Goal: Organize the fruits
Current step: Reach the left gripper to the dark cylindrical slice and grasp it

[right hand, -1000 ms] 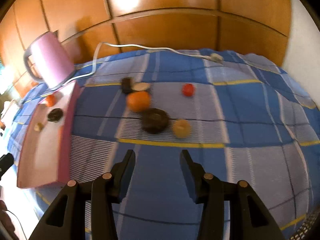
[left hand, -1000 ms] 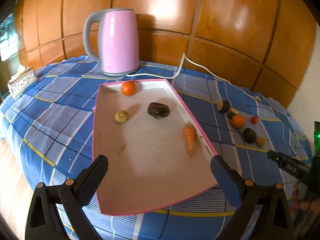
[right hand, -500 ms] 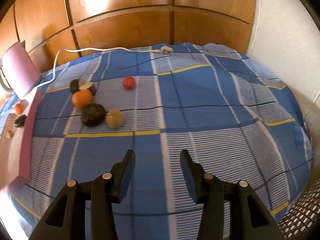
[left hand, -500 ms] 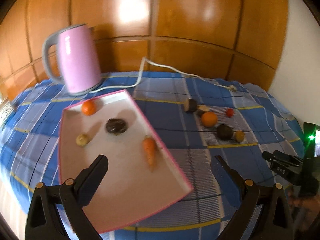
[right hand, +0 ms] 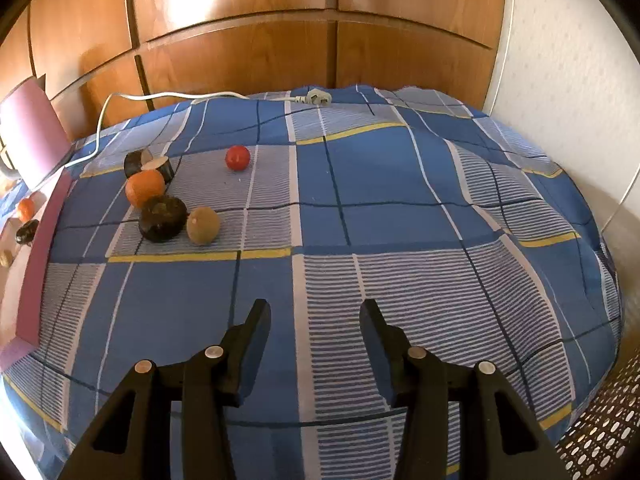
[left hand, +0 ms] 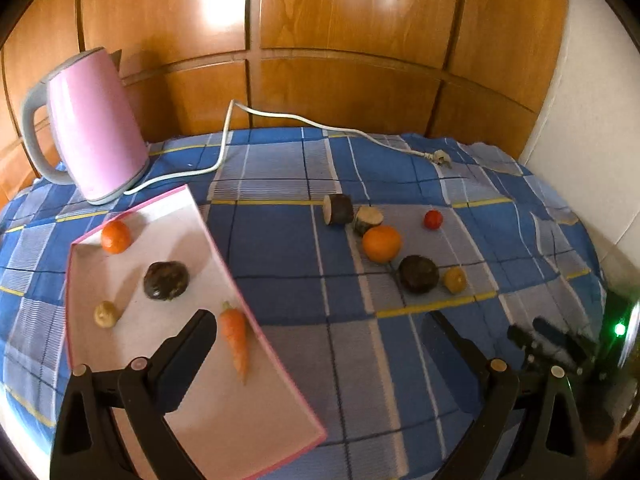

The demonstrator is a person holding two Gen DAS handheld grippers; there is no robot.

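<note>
Your left gripper [left hand: 320, 344] hangs with its fingers spread wide and nothing between them, one finger over the pink-rimmed tray [left hand: 256, 420], the other over the blue checked cloth [left hand: 280, 240] on the bench. Your right gripper [right hand: 314, 332] hangs above bare cloth, its fingers apart and empty. Inside the tray lie a small orange [left hand: 116, 237] at the far corner, a dark round fruit [left hand: 166, 281] near the middle, a small pale fruit [left hand: 106, 314] to its left, and a carrot [left hand: 236, 336] close against the right rim. Outside the tray, well apart from it, a second group sits on the cloth: two dark cut pieces [left hand: 338, 209] side by side, a larger orange [left hand: 381, 243] just in front of them, a dark round fruit [left hand: 418, 274] beside a small yellowish fruit [left hand: 455, 280], and a small red fruit [left hand: 433, 219] a little apart at the back. A pink kettle [left hand: 94, 128] stands behind the tray, its white cord [left hand: 304, 120] trailing across the cloth to an unplugged plug [left hand: 440, 157].
</note>
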